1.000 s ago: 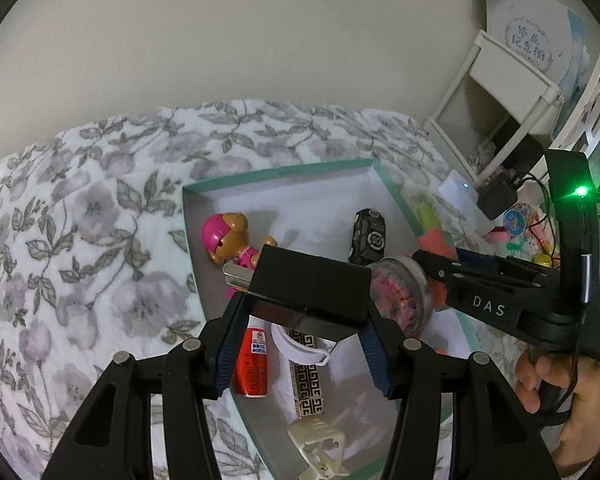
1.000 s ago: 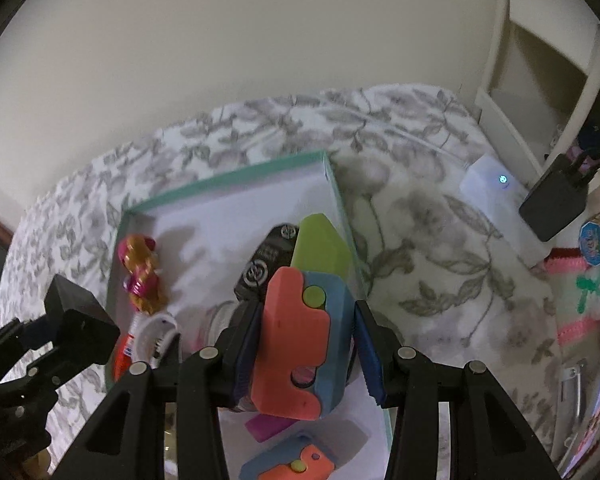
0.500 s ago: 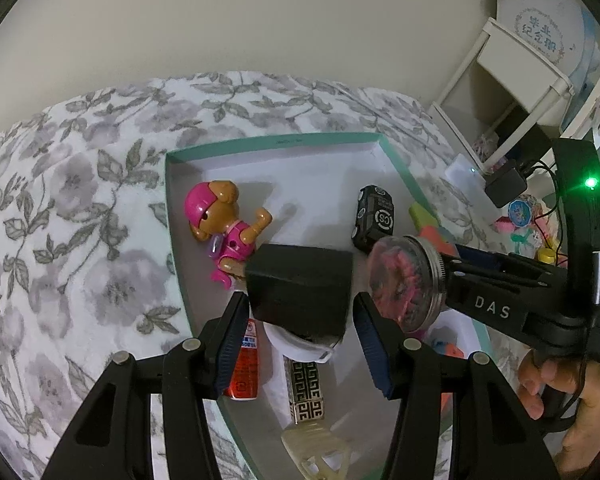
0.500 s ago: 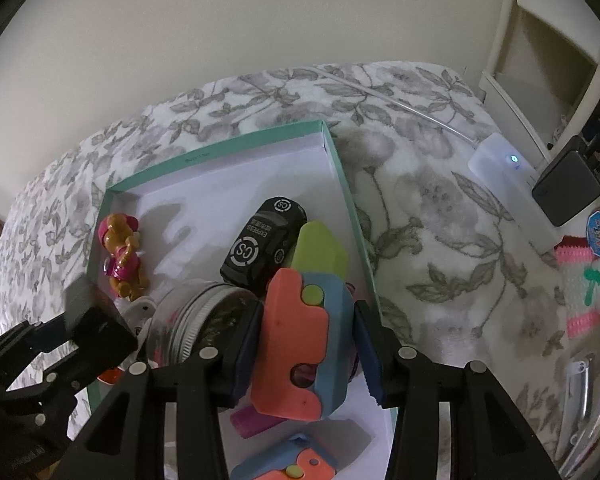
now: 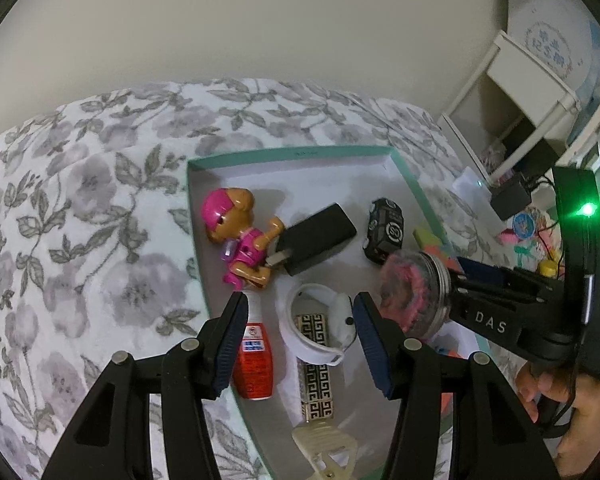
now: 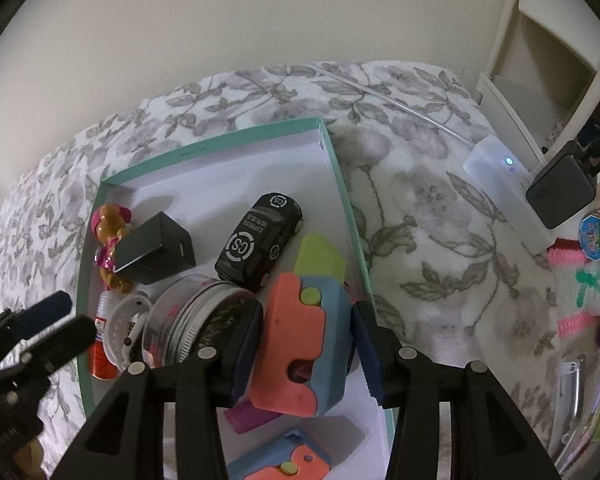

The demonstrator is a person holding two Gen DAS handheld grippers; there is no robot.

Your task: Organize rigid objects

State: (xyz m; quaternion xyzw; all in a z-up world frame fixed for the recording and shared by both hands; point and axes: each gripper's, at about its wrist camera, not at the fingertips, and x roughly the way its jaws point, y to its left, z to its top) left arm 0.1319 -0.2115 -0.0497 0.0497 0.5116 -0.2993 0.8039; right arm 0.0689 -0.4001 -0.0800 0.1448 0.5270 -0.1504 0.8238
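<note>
A teal-rimmed white box (image 5: 292,154) lies on a floral bedspread. In it a black charger (image 5: 316,238) lies against a pink dog figure (image 5: 236,232), beside a black toy car (image 5: 384,230). My left gripper (image 5: 300,308) hangs open above a white ring (image 5: 312,324) and a red-white bottle (image 5: 254,360), holding nothing. My right gripper (image 6: 308,316) is shut on an orange, blue and green toy (image 6: 300,340) over the box's right side. A metal-lidded jar (image 6: 188,320) with pink contents stands just left of it. The charger (image 6: 156,254) and the car (image 6: 260,240) show behind.
A patterned bar (image 5: 314,376) and a cream hair clip (image 5: 324,452) lie near the box's front. A second orange-blue toy (image 6: 284,460) and a magenta piece (image 6: 248,416) lie under my right gripper. A white power strip (image 6: 496,168), black adapter (image 6: 560,192) and white shelf (image 5: 532,96) stand right.
The black charger has left my left gripper's jaws and now lies in the box by the dog figure. My right gripper still holds the orange-blue toy in about the same place.
</note>
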